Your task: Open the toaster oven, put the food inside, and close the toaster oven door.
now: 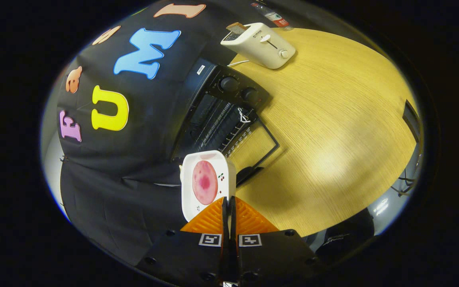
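My gripper (228,200) is shut on the near rim of a small white square plate (191,203) that carries a round pink slice of food (204,182). The plate is held in the air, tilted with the view. Beyond it stands the black toaster oven (213,99) with its glass door (253,145) folded down open onto the table. The wire rack (221,125) inside is in sight, and two knobs (229,83) sit on the oven's front panel.
A white pop-up toaster (263,46) with a slice of bread in its slot stands on the wooden table (333,119) beyond the oven. A bottle (273,16) is behind it. The table's edge (408,131) lies far off to one side.
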